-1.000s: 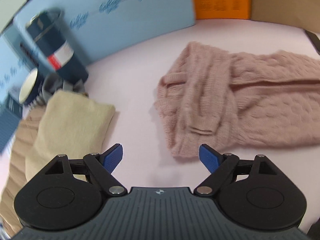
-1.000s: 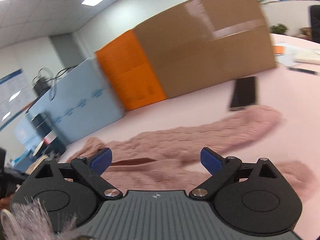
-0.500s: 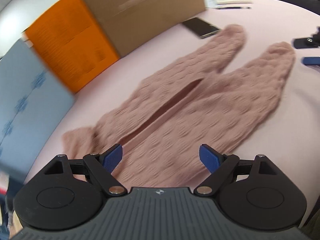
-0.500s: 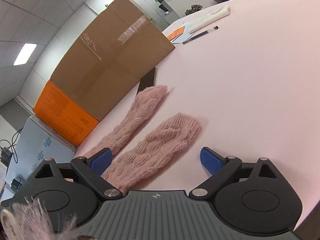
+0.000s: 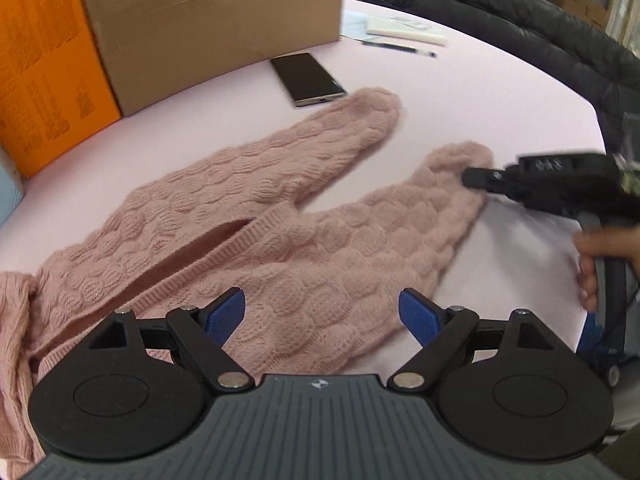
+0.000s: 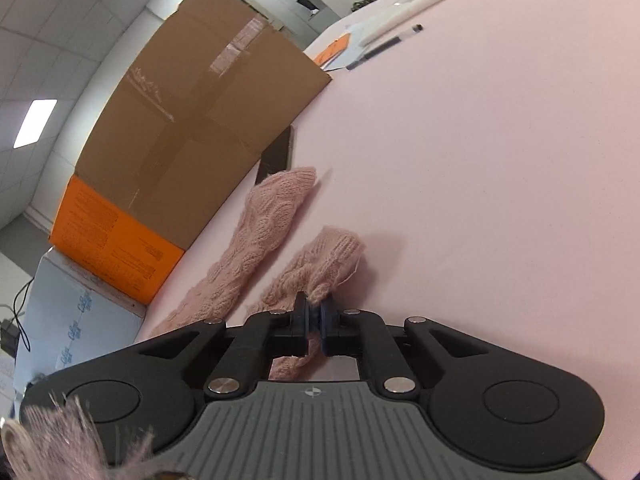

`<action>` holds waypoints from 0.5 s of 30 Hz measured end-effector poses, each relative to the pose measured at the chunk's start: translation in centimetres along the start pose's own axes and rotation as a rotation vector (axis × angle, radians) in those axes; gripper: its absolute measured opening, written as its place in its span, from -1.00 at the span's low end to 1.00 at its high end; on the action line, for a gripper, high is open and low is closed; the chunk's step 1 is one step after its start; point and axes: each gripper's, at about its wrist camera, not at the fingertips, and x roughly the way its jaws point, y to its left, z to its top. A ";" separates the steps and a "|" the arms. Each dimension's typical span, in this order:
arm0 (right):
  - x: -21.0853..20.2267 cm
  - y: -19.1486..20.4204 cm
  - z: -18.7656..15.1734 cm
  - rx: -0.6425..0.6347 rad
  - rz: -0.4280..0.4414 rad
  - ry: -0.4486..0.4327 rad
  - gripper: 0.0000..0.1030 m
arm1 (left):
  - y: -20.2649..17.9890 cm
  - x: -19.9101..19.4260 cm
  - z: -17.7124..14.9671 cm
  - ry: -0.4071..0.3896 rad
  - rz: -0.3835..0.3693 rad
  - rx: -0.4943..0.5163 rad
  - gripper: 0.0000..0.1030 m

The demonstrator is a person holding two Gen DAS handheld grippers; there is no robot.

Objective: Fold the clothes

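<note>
Sweater: pink cable-knit sweater [image 5: 256,216] lies flat on the pink table [image 5: 480,92], both sleeves fanned out toward the far side, near a phone [image 5: 308,79] and a box [image 5: 208,28].
Right claw: right gripper [image 6: 314,318] is pressed together on the near sleeve [image 6: 320,264], just short of its cuff, knit bunched between the pads.
Left claw: left gripper [image 5: 322,312] is spread wide, hovering over the sweater body, nothing between its fingers.
Step in hand: looks like the start of a sleeve fold, the right side has its pinch.
How to do it well: lift the sleeve only enough to clear the table, then carry it across the body in one smooth arc so the knit doesn't stretch.
Left's job: likely pin or pinch the body near the shoulder so the whole sweater doesn't slide.
Watch: the grip is thin and fuzzy yarn can slip, so no jerking.
Far sleeve: far sleeve [image 5: 320,140] is untouched, its cuff just beside the phone.
</note>
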 end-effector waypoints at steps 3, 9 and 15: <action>-0.8 2.3 0.3 -0.125 0.055 -0.020 -0.89 | 1.5 0.2 0.2 0.015 0.061 -0.068 0.61; -1.1 6.9 0.7 -0.220 0.200 -0.036 -0.89 | 3.7 0.7 -0.9 0.052 0.191 -0.092 0.61; 0.6 12.6 -0.2 -0.282 0.398 0.053 -0.89 | 6.3 -1.3 -3.5 0.032 0.277 -0.147 0.61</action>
